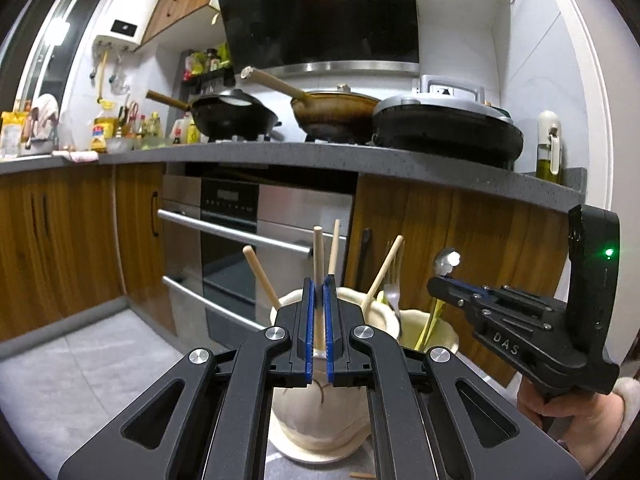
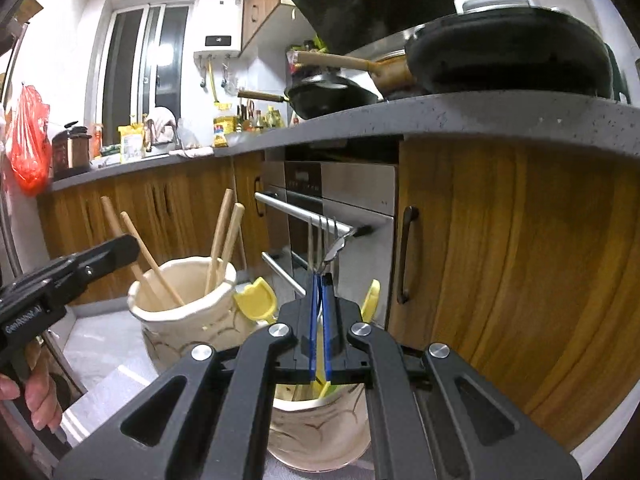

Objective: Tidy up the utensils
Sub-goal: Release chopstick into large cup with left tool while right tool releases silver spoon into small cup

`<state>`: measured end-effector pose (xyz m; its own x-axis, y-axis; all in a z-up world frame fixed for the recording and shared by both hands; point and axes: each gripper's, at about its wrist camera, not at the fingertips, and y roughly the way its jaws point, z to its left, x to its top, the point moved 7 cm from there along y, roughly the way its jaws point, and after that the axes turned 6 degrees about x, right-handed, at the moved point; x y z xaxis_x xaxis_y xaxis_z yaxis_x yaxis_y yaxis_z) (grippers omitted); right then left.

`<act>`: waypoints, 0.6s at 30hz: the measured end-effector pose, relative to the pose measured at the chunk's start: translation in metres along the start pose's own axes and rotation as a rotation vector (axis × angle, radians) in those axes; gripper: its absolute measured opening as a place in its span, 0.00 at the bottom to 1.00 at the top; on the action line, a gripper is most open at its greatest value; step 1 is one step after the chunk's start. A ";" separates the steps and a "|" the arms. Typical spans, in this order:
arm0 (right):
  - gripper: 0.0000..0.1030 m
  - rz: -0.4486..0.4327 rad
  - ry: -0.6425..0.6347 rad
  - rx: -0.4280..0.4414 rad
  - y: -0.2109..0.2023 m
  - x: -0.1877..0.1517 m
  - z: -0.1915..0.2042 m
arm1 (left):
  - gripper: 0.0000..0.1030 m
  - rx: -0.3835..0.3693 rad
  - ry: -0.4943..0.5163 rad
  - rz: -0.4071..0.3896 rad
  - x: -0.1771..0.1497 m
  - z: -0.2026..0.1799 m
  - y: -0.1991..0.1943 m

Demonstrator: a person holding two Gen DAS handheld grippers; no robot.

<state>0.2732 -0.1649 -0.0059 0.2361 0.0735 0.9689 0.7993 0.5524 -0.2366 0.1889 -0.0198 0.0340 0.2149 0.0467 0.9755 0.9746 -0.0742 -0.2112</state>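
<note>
My left gripper [image 1: 319,286] is shut on a wooden chopstick [image 1: 318,256], held upright over a cream ceramic holder [image 1: 320,412] with several other chopsticks in it. My right gripper [image 2: 319,280] is shut on a metal fork [image 2: 319,240], tines up, over a second cream holder [image 2: 320,432] that contains yellow-handled utensils [image 2: 256,300]. The right gripper also shows in the left wrist view [image 1: 444,280], with a metal spoon bowl [image 1: 446,260] by its tip. The chopstick holder also shows in the right wrist view [image 2: 184,316], left of the fork's holder.
Both holders stand on a low grey surface [image 1: 80,384] in front of wooden cabinets [image 2: 520,264] and a steel oven [image 1: 248,240]. The counter [image 1: 320,156] above carries pans and bottles. A person's hand [image 2: 36,396] holds the left gripper.
</note>
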 end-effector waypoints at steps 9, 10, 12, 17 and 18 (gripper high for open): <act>0.14 0.017 0.041 0.013 0.003 -0.001 -0.011 | 0.08 -0.003 -0.018 0.021 -0.004 0.004 0.002; 0.26 0.010 0.043 0.021 0.001 0.001 -0.011 | 0.11 -0.004 -0.019 0.019 -0.003 0.003 0.002; 0.32 -0.002 0.041 0.027 -0.001 0.003 -0.009 | 0.14 -0.003 -0.018 0.009 -0.001 0.003 -0.001; 0.48 -0.050 0.030 0.030 -0.012 0.011 -0.008 | 0.34 0.001 -0.016 -0.007 0.001 0.001 -0.007; 0.49 -0.061 0.034 0.028 -0.015 0.014 -0.009 | 0.36 -0.001 -0.019 -0.012 0.001 0.001 -0.010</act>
<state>0.2691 -0.1797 0.0104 0.2059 0.0111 0.9785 0.7972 0.5780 -0.1744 0.1796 -0.0180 0.0372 0.2040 0.0661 0.9767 0.9772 -0.0744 -0.1990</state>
